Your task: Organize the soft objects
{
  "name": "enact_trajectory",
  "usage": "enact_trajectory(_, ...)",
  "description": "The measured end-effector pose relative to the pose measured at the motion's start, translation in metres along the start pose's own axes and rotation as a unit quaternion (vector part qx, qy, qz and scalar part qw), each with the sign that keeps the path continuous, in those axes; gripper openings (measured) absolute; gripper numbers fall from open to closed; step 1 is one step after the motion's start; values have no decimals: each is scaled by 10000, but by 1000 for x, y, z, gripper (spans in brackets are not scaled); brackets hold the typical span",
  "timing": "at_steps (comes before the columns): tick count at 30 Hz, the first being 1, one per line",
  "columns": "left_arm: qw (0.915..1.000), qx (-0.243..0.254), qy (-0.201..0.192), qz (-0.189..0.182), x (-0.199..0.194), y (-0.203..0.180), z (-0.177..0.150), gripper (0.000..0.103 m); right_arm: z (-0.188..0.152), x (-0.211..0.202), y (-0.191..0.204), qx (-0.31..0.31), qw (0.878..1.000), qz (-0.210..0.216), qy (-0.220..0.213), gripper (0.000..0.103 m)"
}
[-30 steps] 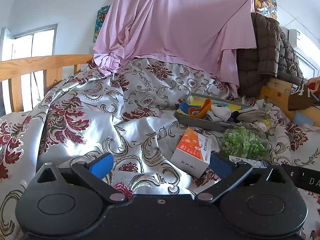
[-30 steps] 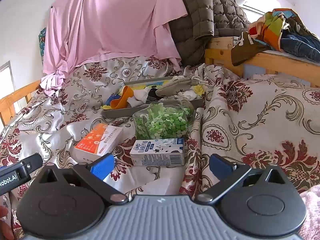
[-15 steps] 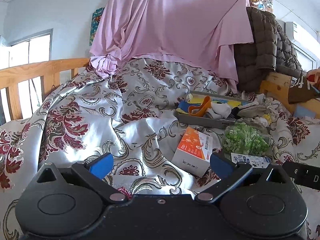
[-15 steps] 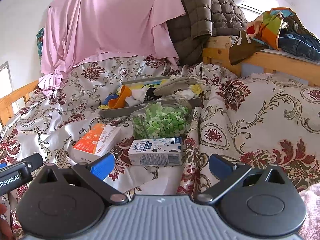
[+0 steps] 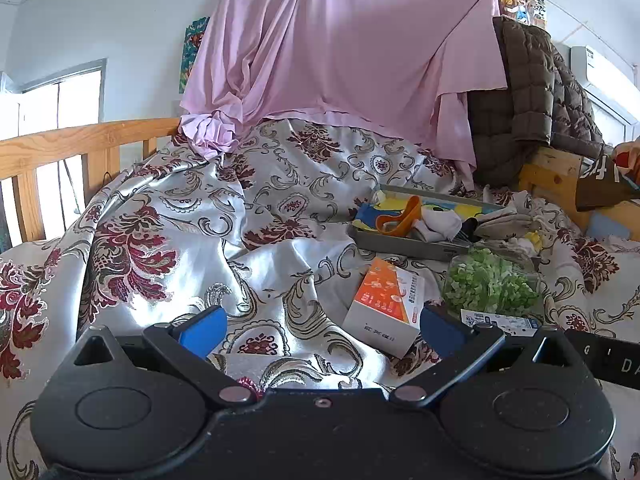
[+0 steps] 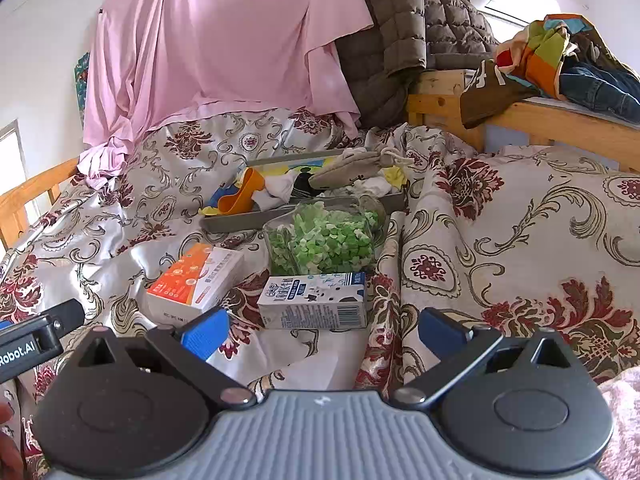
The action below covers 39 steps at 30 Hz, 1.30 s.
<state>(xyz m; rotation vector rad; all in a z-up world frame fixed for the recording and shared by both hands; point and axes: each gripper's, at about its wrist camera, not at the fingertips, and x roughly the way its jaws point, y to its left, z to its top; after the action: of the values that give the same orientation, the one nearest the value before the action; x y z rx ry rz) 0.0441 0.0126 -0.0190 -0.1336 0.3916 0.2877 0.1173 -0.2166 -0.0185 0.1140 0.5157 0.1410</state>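
A grey tray (image 6: 240, 222) on the bed holds soft items: white socks (image 6: 280, 190), a beige pouch (image 6: 348, 168), an orange scoop (image 6: 240, 198) and a yellow-blue cloth. It also shows in the left wrist view (image 5: 400, 242). A clear bag of green pieces (image 6: 320, 240) lies in front of it. An orange-white box (image 6: 192, 282) and a milk carton (image 6: 312, 300) lie nearer. My left gripper (image 5: 320, 326) is open and empty, short of the box (image 5: 384, 304). My right gripper (image 6: 320, 330) is open and empty, just before the carton.
The bed has a rumpled floral satin cover (image 5: 180, 240). A pink sheet (image 5: 340, 52) hangs at the back, a brown quilted jacket (image 6: 412, 32) beside it. Wooden rail (image 5: 60, 148) at left; a wooden shelf (image 6: 560, 116) with clothes at right.
Both grippers have drifted slightly, the views shifting a little; the objects sit marginally lower and closer in frame. Both stay open and empty.
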Motion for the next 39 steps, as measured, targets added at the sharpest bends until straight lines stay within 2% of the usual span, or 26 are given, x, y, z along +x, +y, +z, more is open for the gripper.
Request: enact_trajectory(39, 10000, 17, 8, -13, -1, -2, 1, 102, -1, 0, 2, 3, 10000, 7, 6, 103)
